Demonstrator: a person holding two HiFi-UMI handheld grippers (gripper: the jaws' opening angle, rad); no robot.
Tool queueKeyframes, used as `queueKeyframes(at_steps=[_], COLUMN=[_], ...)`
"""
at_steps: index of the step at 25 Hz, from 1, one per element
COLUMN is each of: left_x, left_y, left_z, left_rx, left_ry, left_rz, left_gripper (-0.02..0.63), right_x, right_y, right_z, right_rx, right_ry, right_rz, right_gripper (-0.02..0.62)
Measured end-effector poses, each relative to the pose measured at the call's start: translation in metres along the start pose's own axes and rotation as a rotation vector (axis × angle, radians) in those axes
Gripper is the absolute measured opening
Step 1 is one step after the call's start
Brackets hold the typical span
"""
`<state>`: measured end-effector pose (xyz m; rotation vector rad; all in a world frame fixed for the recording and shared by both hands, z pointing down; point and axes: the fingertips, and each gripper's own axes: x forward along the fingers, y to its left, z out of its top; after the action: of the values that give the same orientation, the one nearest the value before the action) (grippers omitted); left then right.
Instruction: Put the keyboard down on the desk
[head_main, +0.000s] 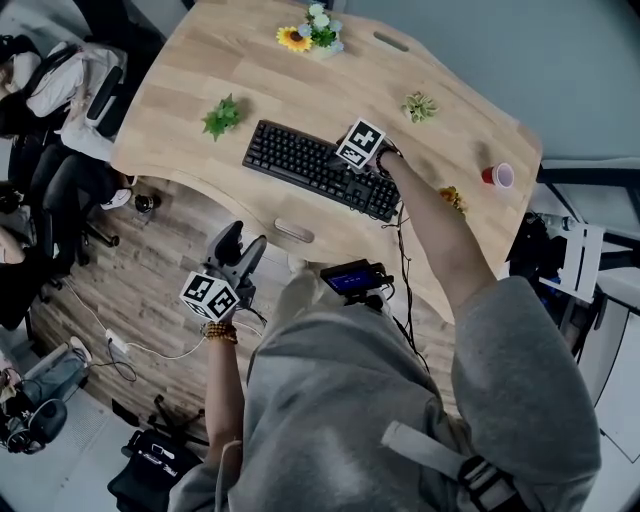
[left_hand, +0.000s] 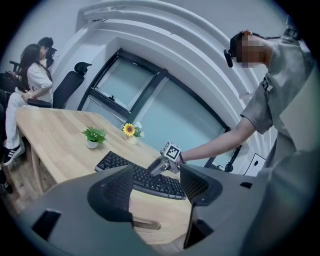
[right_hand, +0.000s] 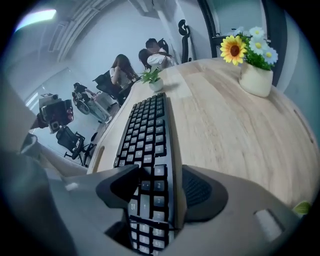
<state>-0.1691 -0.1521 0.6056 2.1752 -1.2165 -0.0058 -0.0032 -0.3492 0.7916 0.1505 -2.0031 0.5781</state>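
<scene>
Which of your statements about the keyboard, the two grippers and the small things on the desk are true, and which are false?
1. The keyboard lies flat on the desk. True.
2. The left gripper holds one end of the keyboard. False: it is held short of the desk, over the floor, fingers apart and empty.
3. One end of the keyboard stands between the fingers of the right gripper. True.
4. The sunflower pot stands between the keyboard and the person. False: it stands beyond the keyboard, near the desk's far edge.
5. A red cup stands on the desk. True.
</scene>
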Motion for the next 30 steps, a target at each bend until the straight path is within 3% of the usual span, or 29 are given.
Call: queueKeyframes(at_steps=[6,12,18,30], left_x=[0.004,0.018,0.040,0.069], left_y=[-0.004,-0.009,-0.020,-0.061], left_z=[0.006,0.022,0.063,0.139], left_rx=[0.011,0.063,0.129,0.351], left_ry=[-0.019,-0.025,-0.054,-0.120], left_rz=[-0.019,-0.048,-0.057,-0.029], left_gripper=[0.298,0.296,0.293,0.288], right_x=[-0.027,-0.075,-0.129,-0.261], right_y=[-0.024,-0.040,-0.045,0.016], right_z=[0.019,0.052,0.086,0.135], right_rx=[0.055,0.024,-0.014,-0.067], right_ry=[-0.120,-0.252,-0.407,-0.709], right_rz=[-0.156,-0.354,-0.518,-0.802], right_gripper=[0.279,0.276,0.269,0.261])
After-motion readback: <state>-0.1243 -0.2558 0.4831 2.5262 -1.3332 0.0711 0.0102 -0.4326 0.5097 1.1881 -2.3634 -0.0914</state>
